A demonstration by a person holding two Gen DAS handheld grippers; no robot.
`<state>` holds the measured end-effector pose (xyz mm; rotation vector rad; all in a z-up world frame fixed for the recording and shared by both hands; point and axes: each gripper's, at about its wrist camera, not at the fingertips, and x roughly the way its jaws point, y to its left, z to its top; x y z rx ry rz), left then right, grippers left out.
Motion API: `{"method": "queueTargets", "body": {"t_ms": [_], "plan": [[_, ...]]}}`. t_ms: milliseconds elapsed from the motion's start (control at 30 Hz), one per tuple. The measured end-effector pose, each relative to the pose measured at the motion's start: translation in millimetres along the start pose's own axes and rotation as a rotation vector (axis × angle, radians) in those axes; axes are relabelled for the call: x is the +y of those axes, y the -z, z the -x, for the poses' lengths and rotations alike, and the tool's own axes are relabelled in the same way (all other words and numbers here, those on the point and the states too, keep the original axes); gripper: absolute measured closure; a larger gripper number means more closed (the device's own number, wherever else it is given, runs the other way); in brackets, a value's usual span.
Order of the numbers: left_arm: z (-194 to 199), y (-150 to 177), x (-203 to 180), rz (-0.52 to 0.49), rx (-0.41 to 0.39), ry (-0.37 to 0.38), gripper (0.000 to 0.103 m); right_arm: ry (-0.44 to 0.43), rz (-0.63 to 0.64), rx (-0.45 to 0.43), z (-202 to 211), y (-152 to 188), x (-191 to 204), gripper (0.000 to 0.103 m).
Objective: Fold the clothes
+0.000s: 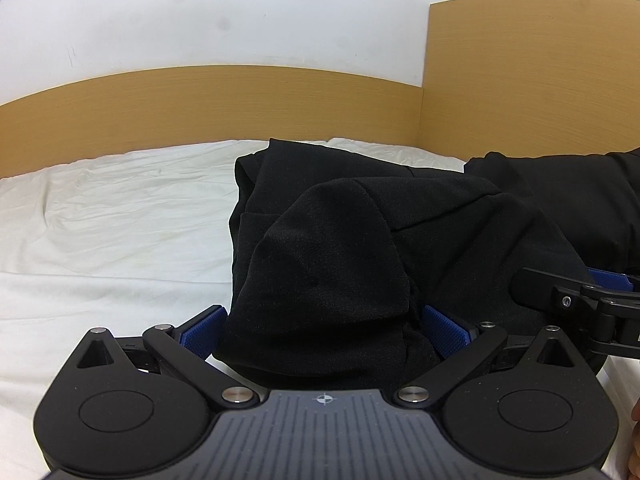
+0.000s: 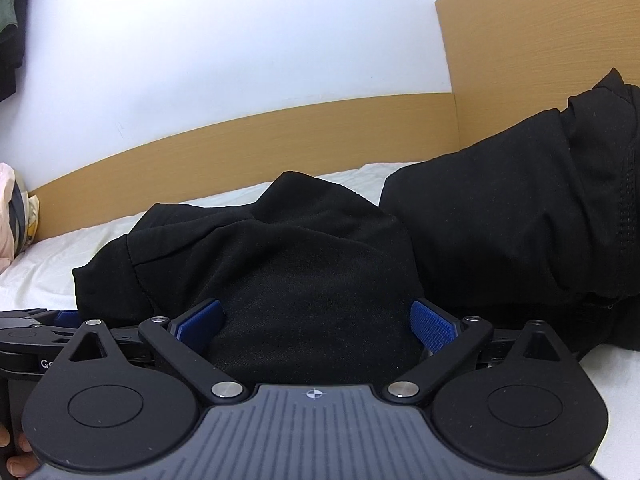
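- The black garment (image 1: 360, 240) lies bunched on the white bedsheet (image 1: 100, 220), near the wooden headboard (image 1: 200, 104), with a raised fold between each pair of blue pads.
- The left gripper (image 1: 324, 326) has its jaws spread wide; cloth fills the gap and meets both pads, but whether the pads press on it is not clear.
- The right gripper (image 2: 316, 322) also stands with jaws fully apart, the cloth between them unclamped.
- Risk: with neither fold clamped, the raised cloth probably slumps and the fold line is lost.
- Risk: closing on a thick bunch may catch several layers, so a lift drags the whole garment.
- Risk: the grippers work close together; a sideways move may knock one against the other.
- Risk: a second dark garment (image 2: 520, 208) lies just beside and could be snagged.
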<state>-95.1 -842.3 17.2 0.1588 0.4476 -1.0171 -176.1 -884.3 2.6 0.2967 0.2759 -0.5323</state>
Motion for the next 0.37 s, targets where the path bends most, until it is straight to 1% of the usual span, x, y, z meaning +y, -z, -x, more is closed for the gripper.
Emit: {"method": "queueTargets", "body": {"t_ms": [200, 267, 367], "plan": [[-12.8, -1.3, -6.9, -0.003, -0.002, -0.003, 0.000, -0.001, -0.006, 0.003, -6.6, -2.8, -3.2, 0.000], [-13.4, 0.3, -8.4, -0.009, -0.006, -0.007, 0.000, 0.004, -0.006, -0.002, -16.2, 0.9, 13.2, 0.000], [-12.3, 2.5, -9.1, -0.024, -0.014, -0.017, 0.000, 0.005, -0.006, -0.002, -22.7, -1.2, 9.1, 0.000]]}}
